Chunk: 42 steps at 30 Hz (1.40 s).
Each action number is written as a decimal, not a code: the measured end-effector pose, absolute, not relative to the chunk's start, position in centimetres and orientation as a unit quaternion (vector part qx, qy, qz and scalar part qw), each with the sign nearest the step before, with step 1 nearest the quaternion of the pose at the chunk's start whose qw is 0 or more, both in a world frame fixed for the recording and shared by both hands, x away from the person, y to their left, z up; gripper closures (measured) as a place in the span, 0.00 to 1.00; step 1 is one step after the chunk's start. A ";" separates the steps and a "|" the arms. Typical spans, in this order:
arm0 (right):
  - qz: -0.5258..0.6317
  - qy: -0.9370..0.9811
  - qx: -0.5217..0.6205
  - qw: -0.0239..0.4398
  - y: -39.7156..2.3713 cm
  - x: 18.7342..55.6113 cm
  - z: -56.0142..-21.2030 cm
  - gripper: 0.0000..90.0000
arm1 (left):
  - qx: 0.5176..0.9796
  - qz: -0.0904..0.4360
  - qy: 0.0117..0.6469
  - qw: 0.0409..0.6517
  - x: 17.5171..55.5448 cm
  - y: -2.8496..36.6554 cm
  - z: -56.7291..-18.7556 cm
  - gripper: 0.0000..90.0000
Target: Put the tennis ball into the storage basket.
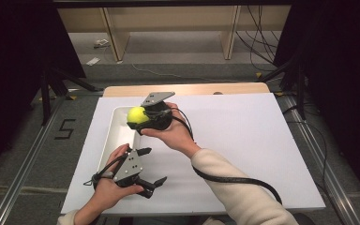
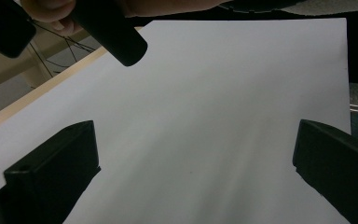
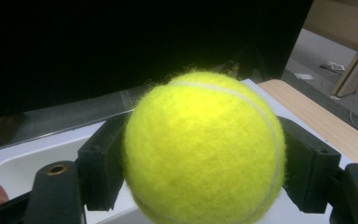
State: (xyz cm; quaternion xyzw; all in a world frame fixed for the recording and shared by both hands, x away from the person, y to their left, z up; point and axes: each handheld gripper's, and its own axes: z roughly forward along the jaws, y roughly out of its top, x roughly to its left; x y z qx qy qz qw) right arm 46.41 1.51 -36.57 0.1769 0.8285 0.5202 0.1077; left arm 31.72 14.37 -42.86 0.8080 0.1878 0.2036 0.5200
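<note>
Right hand-held gripper (image 1: 138, 117) clamps the tennis ball (image 1: 137, 115), hiding the white tray (image 1: 115, 140) beneath; left hand-held gripper (image 1: 152, 166) gapes empty.

Tennis ball (image 1: 136, 115) above tray (image 1: 117, 140), tray on board's (image 1: 243, 140) left side, left gripper (image 1: 150, 168) before tray.

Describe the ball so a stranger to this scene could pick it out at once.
Start at the white board covering the table, then find the long white tray lying on its left part. Above the tray's far end, the right gripper holds a tennis ball between its black jaws. Its fuzzy bright yellow-green stands alone amid white, black and grey.
</note>
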 end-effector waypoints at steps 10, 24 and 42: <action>0.518 0.830 0.176 0.105 1.8 46.6 -36.7 0.30 | 0.809 0.203 0.185 0.519 31.7 14.3 -42.9 0.00; 0.516 0.832 0.176 0.104 2.5 46.7 -36.4 0.30 | 0.809 0.204 0.185 0.519 31.6 14.4 -42.8 0.00; 0.514 0.833 0.178 0.099 3.3 47.0 -37.1 0.30 | 0.810 0.203 0.182 0.520 31.5 14.3 -42.8 0.00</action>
